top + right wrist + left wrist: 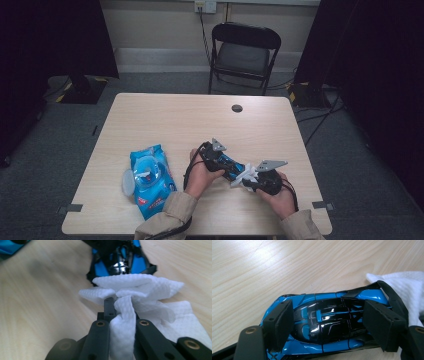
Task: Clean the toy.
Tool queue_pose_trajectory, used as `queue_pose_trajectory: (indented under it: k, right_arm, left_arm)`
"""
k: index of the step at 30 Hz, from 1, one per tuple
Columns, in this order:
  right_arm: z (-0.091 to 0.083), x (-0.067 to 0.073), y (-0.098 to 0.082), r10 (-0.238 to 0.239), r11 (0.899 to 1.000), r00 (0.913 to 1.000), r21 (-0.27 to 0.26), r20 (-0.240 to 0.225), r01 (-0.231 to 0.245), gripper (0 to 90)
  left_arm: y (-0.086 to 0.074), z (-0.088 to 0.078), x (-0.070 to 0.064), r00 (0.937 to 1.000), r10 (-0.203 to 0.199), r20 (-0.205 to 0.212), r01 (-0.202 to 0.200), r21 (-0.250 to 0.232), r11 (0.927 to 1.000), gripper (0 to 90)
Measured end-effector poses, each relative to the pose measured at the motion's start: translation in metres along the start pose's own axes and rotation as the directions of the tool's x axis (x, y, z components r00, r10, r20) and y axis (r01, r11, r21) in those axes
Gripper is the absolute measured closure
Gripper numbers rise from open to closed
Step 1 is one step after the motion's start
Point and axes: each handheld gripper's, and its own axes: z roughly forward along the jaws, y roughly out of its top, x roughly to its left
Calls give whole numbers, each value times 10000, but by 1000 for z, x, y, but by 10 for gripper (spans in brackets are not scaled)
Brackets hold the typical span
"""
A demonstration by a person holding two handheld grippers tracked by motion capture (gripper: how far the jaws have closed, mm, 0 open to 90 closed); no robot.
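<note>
**Toy car held on the table, wipe pressed to its end**

We see the left gripper (226, 165) near the middle of the wooden table (165, 115), its two padded jaws set on either side of a blue and black toy car (324, 322). In the left gripper view the pads sit at the car's flanks, partly closed around the body — we cannot tell for certain whether both pads press on it, but the car rests between them, lying on the tabletop.

The right gripper (120, 307) comes in from the right, its jaws drawn tight on a crumpled white wipe (140, 290). In the right gripper view the wad bunches beyond the jaw tips and touches the near end of the car, where a shiny chrome part shows just above the cloth.

To the left of both hands, well apart from the car, a blue pack of wet wipes (150, 180) lies flat with its round lid flipped open. Beyond the table stands a black folding chair (242, 55) — against the far wall.
</note>
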Motion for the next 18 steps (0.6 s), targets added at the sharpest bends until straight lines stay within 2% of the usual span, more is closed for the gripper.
queue_pose_trajectory:
  k: [1, 7, 13, 14, 15, 18]
  right_arm:
    - [0, 5, 0, -183, 9998, 9997, 78, -129, 184, 862]
    - [3, 16, 2, -475, 9987, 9976, 162, -501, 483, 862]
    - [7, 29, 5, -710, 9974, 9908, 55, -1152, 721, 863]
    - [7, 29, 5, -710, 9974, 9908, 55, -1152, 721, 863]
    - [6, 34, 6, -876, 9960, 9876, 53, -1304, 890, 862]
    - [5, 37, 7, -1067, 9940, 9852, 100, -1341, 1090, 862]
  left_arm:
    - [0, 0, 0, 10000, -8, -2, 8, 0, 10000, 251]
    - [0, 0, 0, 10000, 11, -1, -11, 4, 10000, 250]
    - [0, 0, 0, 10000, 12, -10, -12, 18, 10000, 251]
    - [0, 0, 0, 10000, 12, -10, -12, 18, 10000, 251]
    - [0, 0, 0, 10000, 9, -2, -9, 0, 10000, 251]
    - [0, 0, 0, 10000, 8, 8, -8, -13, 10000, 251]
